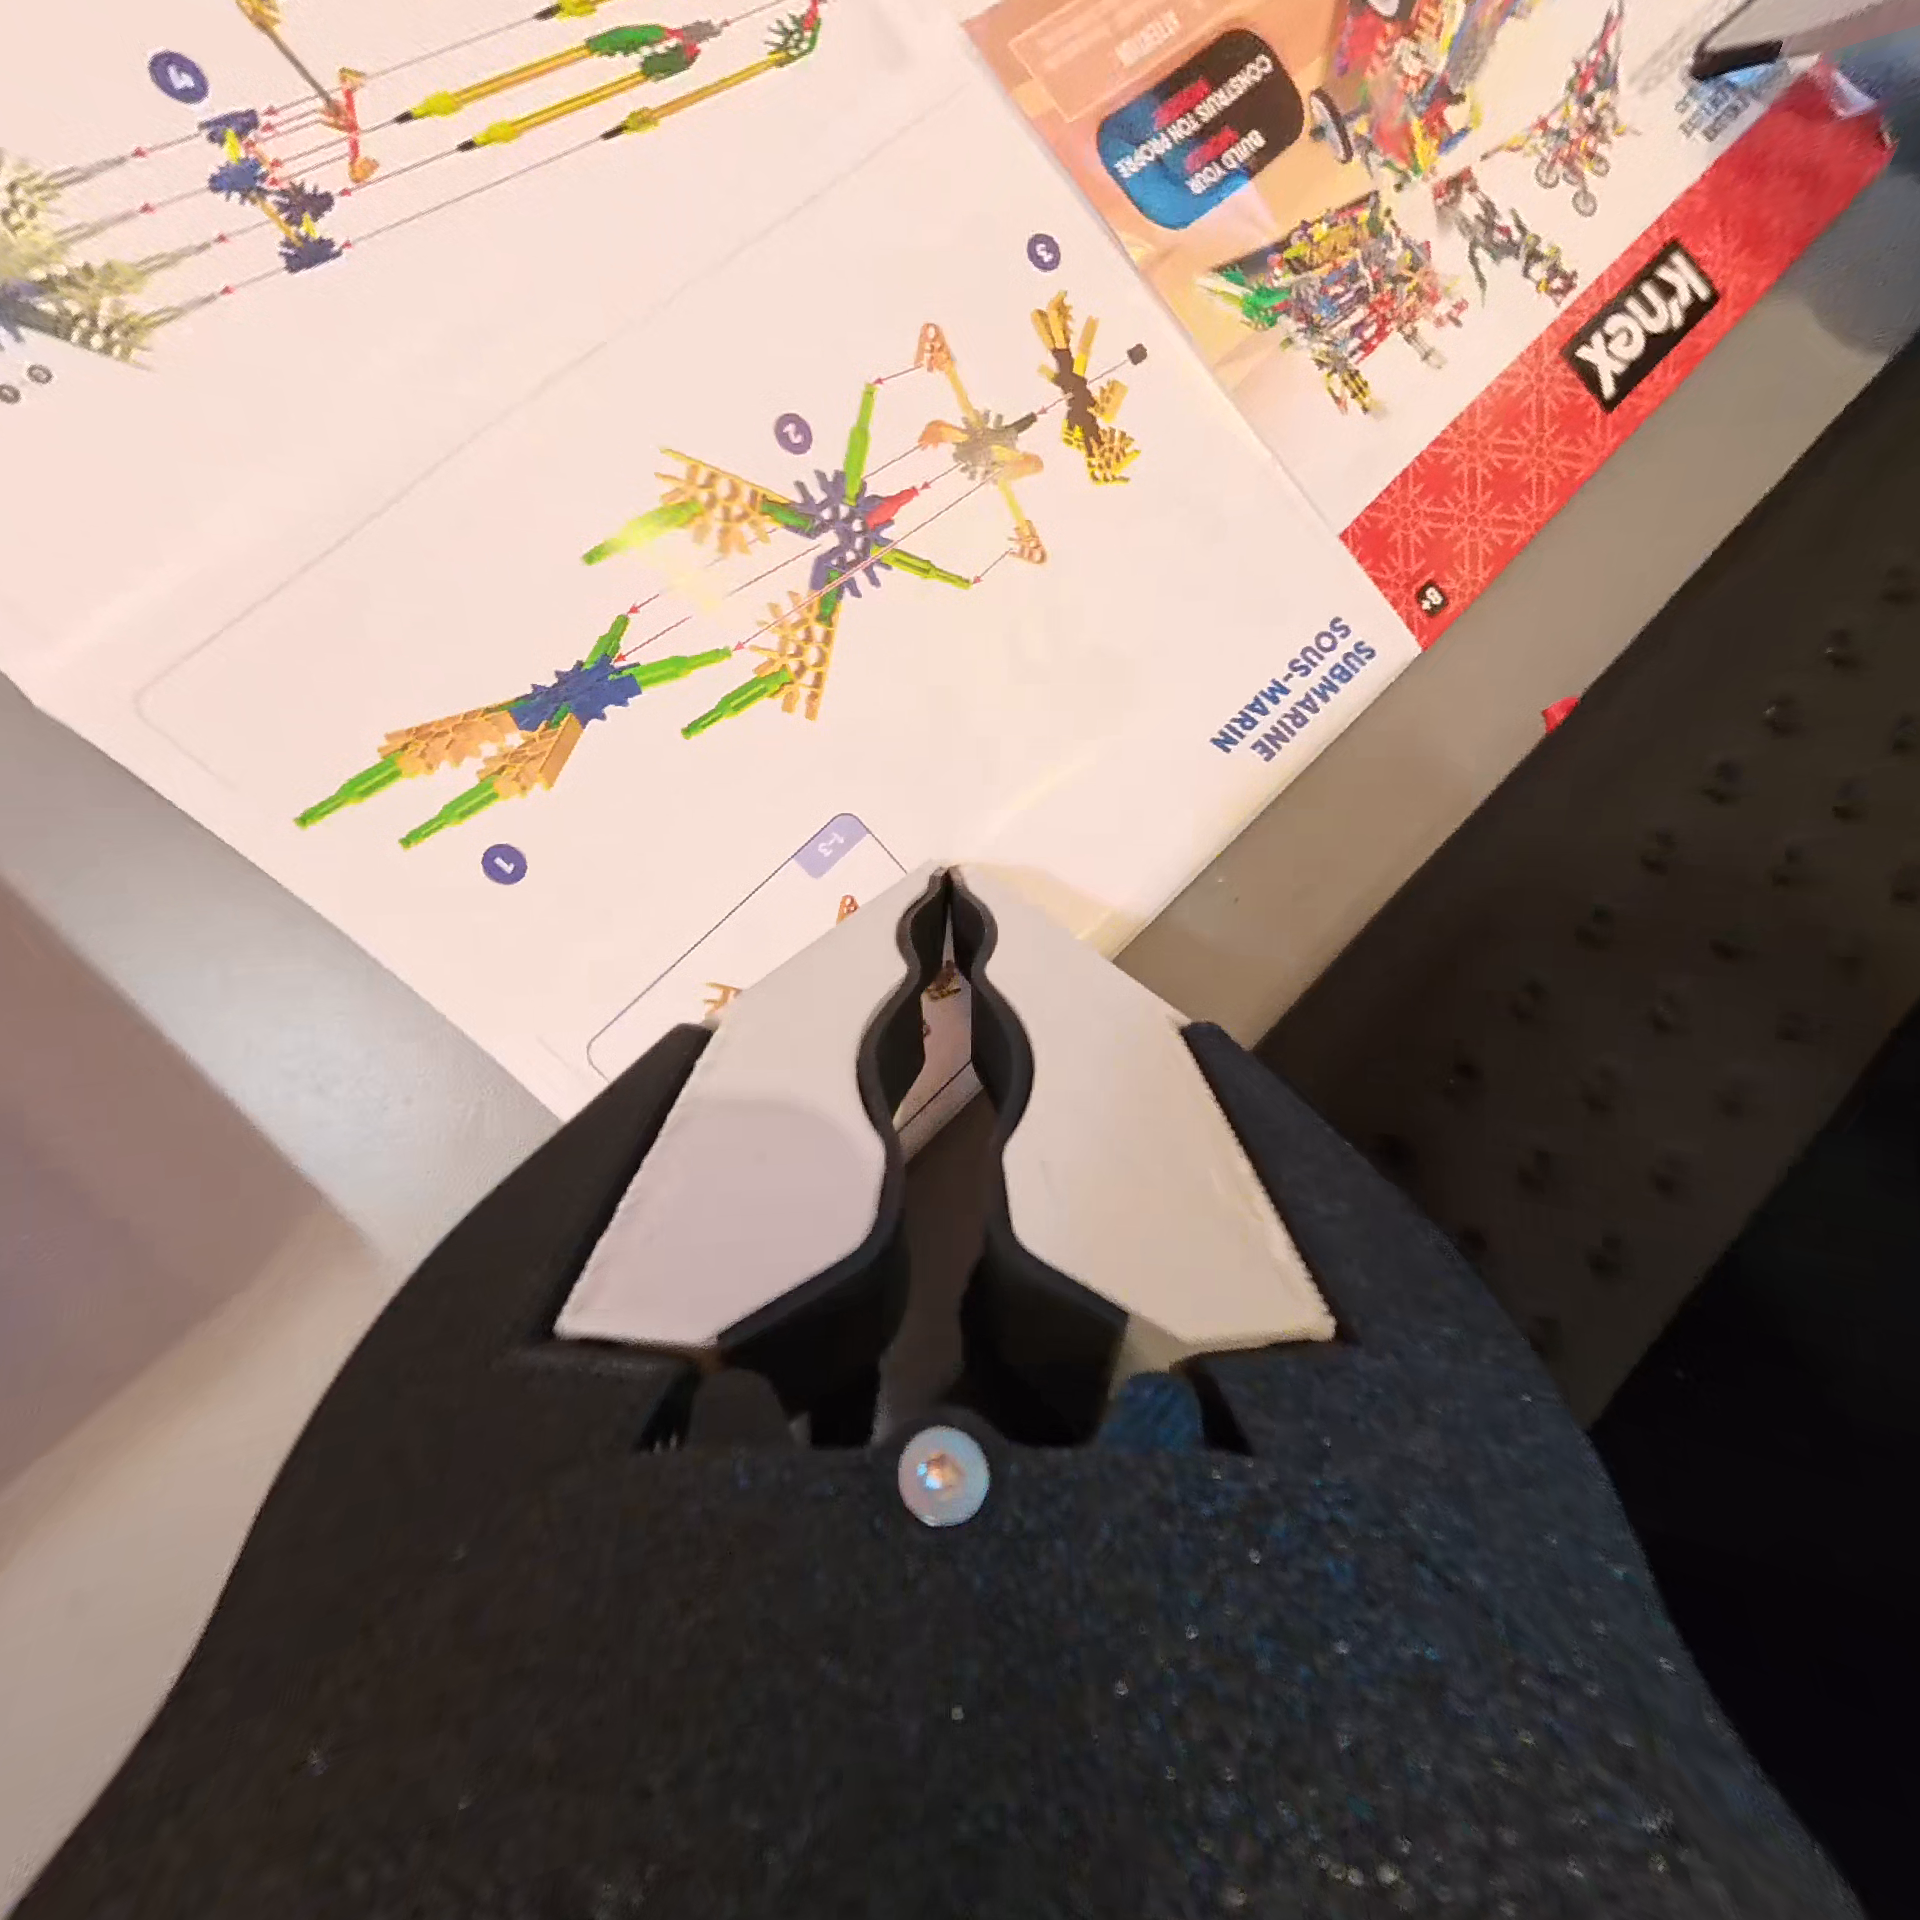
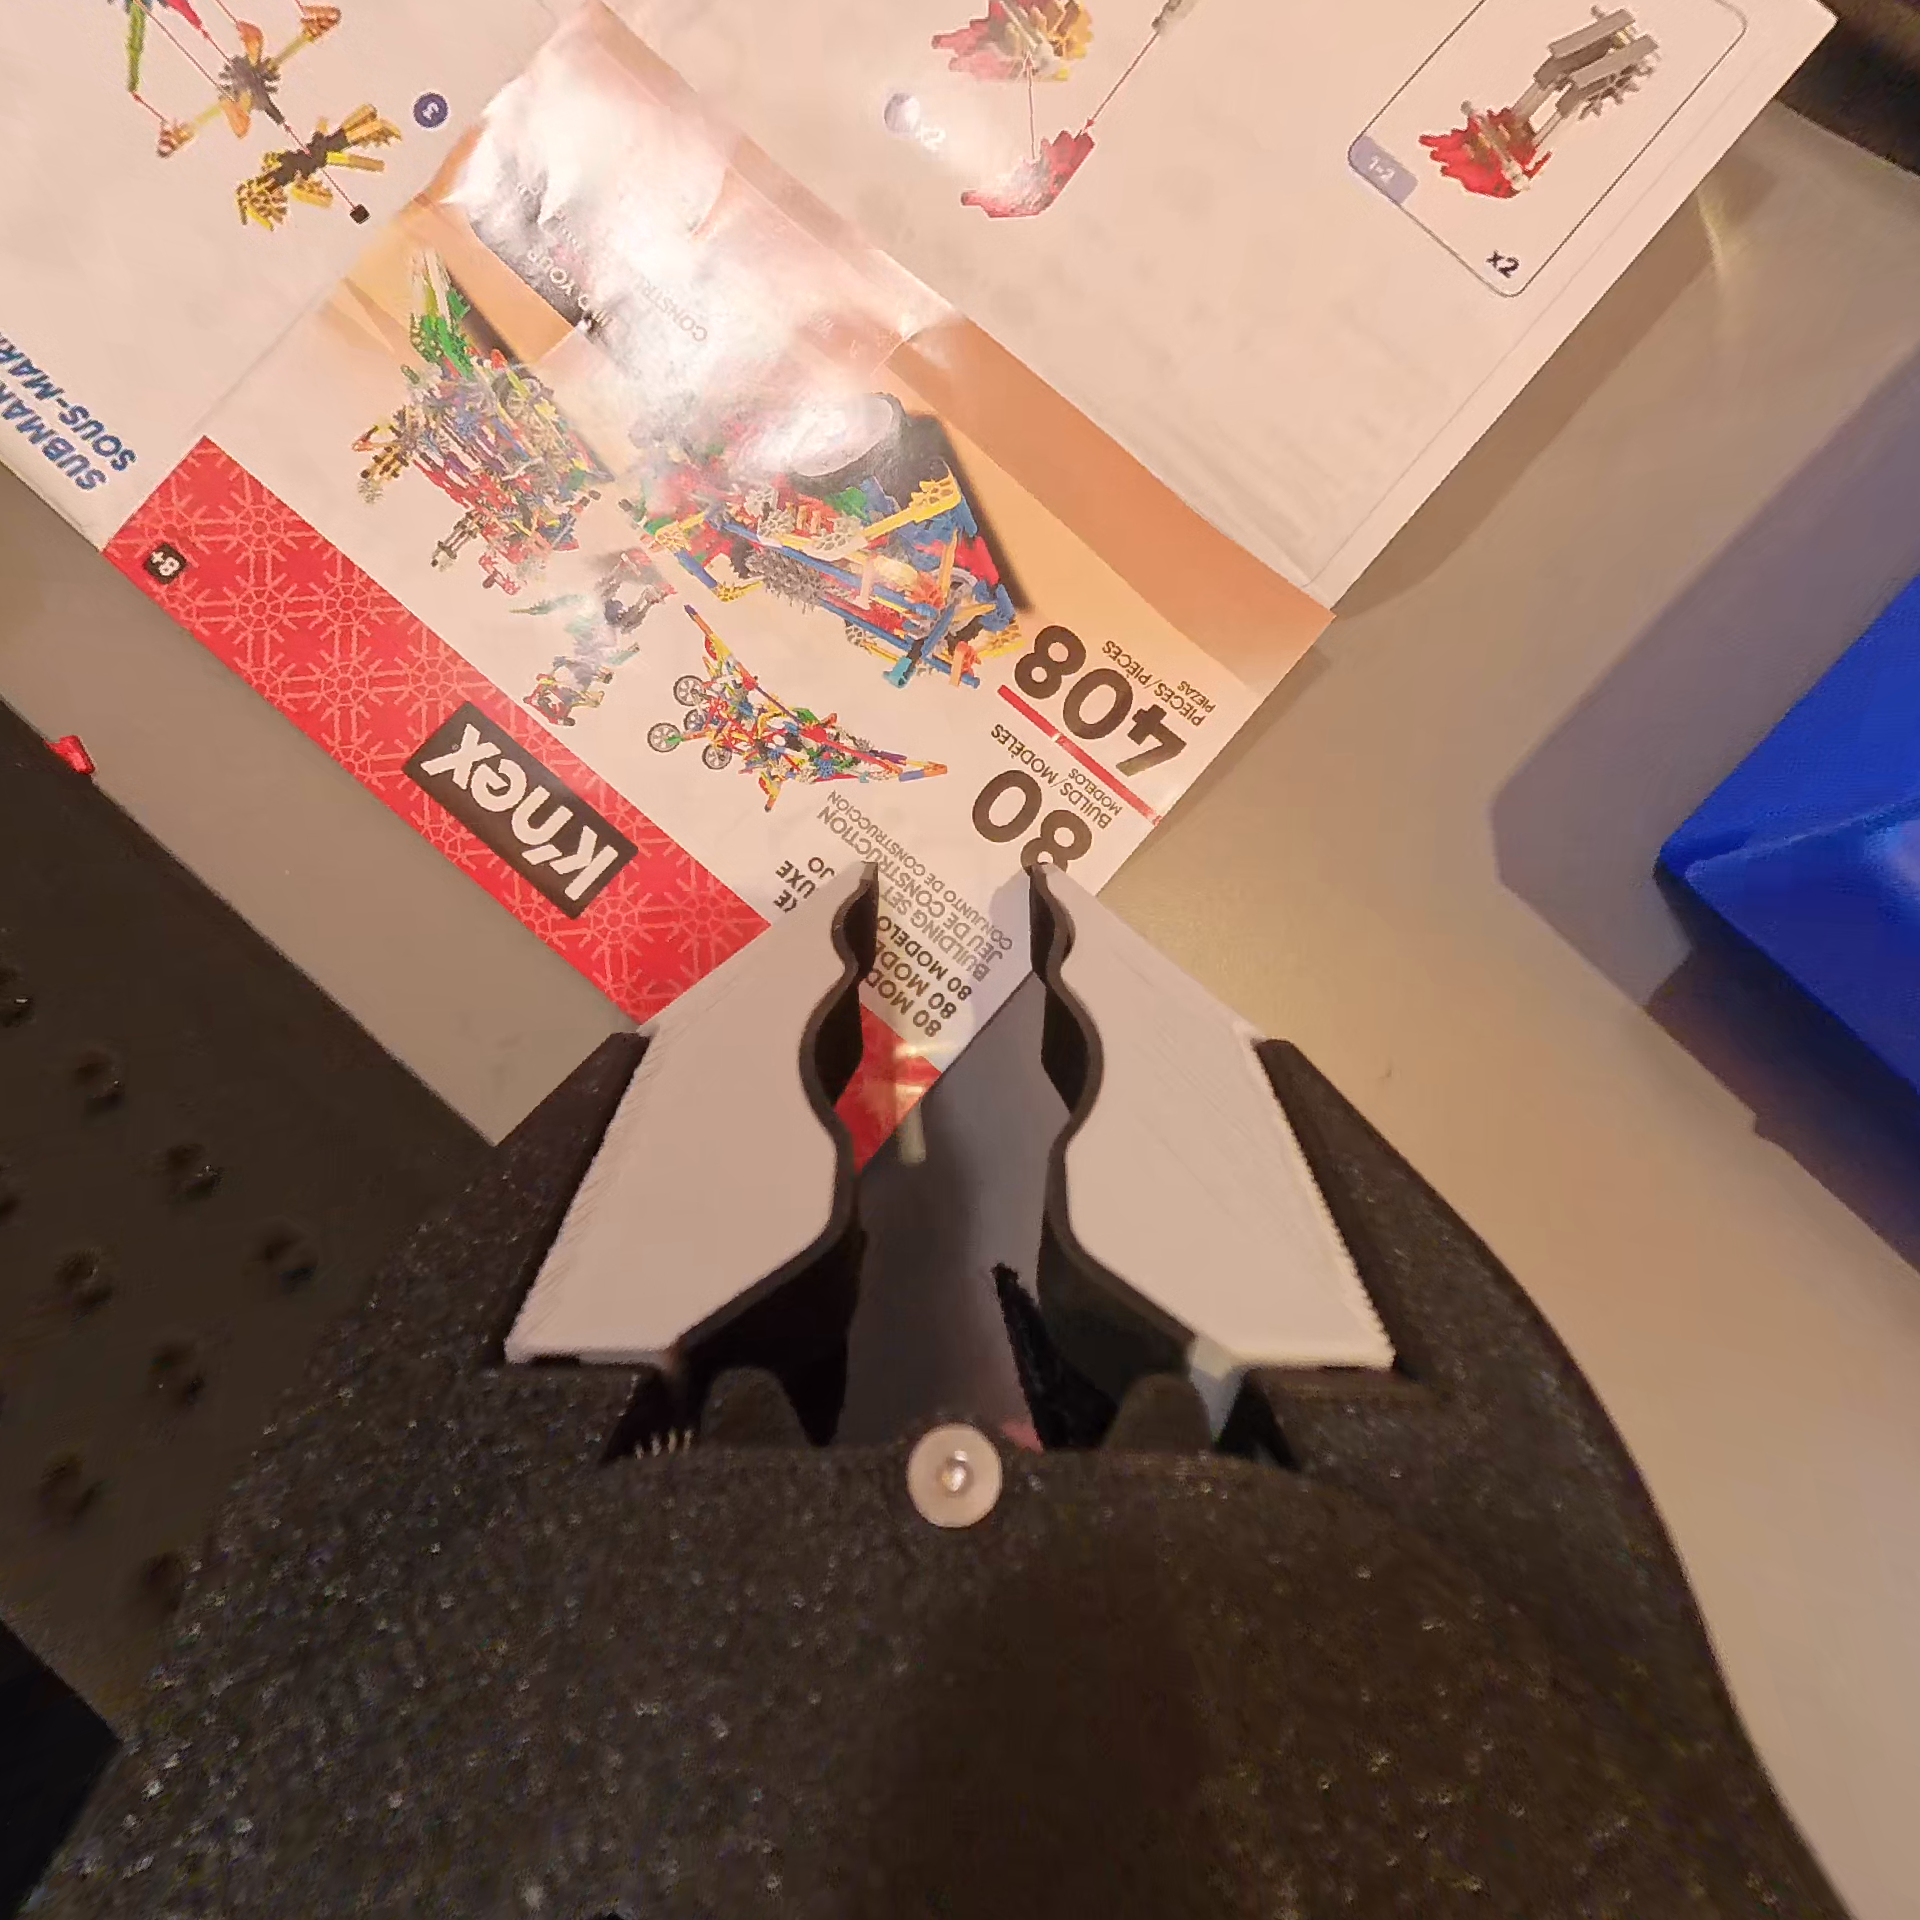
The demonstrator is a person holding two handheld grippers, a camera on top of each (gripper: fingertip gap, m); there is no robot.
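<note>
An open instruction booklet page (image 1: 520,312) with coloured build drawings lies on the grey table (image 1: 1299,831). My left gripper (image 1: 947,881) is shut, its tips together over the page's near corner. I cannot tell whether a sheet is pinched. A glossy cover sheet with a red strip (image 2: 727,520) lies beside that page and also shows in the left wrist view (image 1: 1455,260). My right gripper (image 2: 951,873) is open, its fingers standing either side of the cover's near corner (image 2: 914,1039) with nothing pressed between the pads.
A black perforated board (image 1: 1662,935) borders the table and also shows in the right wrist view (image 2: 156,1195). A small red piece (image 2: 71,750) lies at its edge. A blue object (image 2: 1829,883) stands to the right. Another white page (image 2: 1351,260) lies beyond the cover. The left gripper's tips are roughly 25 cm from the right gripper's.
</note>
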